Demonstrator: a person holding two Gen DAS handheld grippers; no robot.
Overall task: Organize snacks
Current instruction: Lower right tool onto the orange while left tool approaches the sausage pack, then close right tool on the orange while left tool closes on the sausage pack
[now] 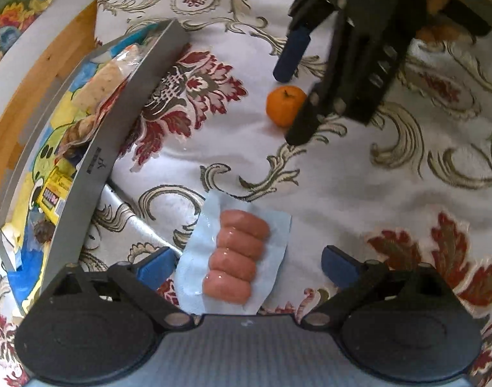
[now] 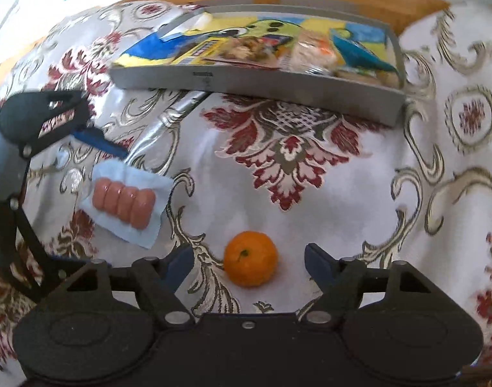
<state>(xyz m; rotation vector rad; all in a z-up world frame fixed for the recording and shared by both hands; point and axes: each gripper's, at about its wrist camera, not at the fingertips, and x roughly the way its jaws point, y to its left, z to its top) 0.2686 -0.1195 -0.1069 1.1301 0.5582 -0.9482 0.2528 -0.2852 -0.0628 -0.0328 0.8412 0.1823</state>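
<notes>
Floral cloth (image 2: 310, 193) is spread over the tabletop, with a grey tray (image 2: 255, 79) at 12 o'clock in the right wrist view. Several snack packets (image 2: 246, 48) are already seen inside the tray. Two items are left outside: a sausage pack (image 1: 236, 254), framed by the spread fingers of the left gripper (image 1: 249, 264), and a mandarin (image 2: 250, 258), lying between the parted fingers of the right gripper (image 2: 249, 262). Neither is gripped yet, so the task is judged partly done.

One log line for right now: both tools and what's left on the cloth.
left tool: open, straddling sausage pack | right tool: open, straddling orange | both items on tablecloth, outside grey tray
</notes>
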